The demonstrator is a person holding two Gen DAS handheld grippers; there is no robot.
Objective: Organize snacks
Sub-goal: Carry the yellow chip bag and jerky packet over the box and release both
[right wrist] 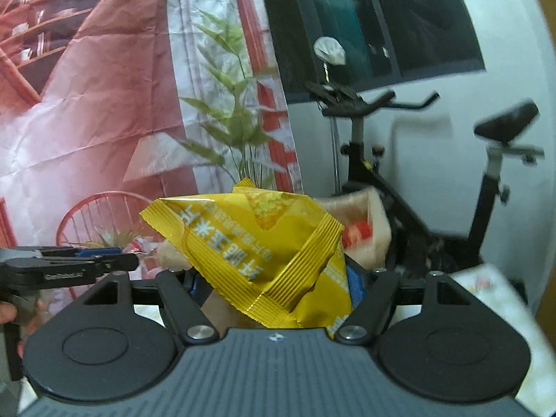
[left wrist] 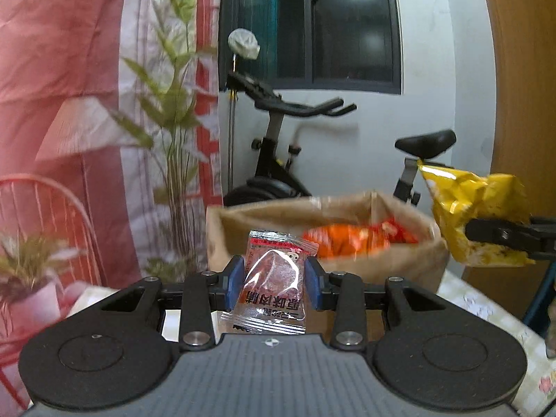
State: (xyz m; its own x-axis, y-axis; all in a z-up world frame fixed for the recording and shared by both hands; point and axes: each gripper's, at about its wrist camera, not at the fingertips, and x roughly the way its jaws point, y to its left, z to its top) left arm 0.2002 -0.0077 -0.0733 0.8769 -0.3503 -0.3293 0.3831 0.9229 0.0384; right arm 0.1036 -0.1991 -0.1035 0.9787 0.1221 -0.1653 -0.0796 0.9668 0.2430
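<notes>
1. Closest to the left wrist camera, the left gripper (left wrist: 274, 283) has its blue pads (left wrist: 235, 281) pressed against both sides of a small clear snack packet (left wrist: 272, 286) with red print, pinching it upright; the packet is held in the air in front of the paper bag.
2. Nearest the right wrist camera, the right gripper (right wrist: 274, 285) pinches a crumpled yellow snack bag (right wrist: 257, 253); the bag hides most of its blue pads, one showing at the bag's right edge (right wrist: 354, 285). Seen from the left wrist, that yellow snack bag (left wrist: 476, 215) hangs just beside the paper bag's right rim.
3. Behind both, an open brown paper bag (left wrist: 399, 264) stands on a table with a floral cloth (left wrist: 486, 309); an orange-red snack pack (left wrist: 358, 238) lies inside it.
4. Left of the paper bag, a tall green plant (left wrist: 173, 104) rises, and a small potted plant (left wrist: 31, 278) sits by the table's left edge near a red wire chair (left wrist: 45, 187).
5. Farthest back, a black exercise bike (left wrist: 274, 160) stands against the white wall under a dark window (left wrist: 312, 24), beside a pink printed backdrop (left wrist: 62, 69).
</notes>
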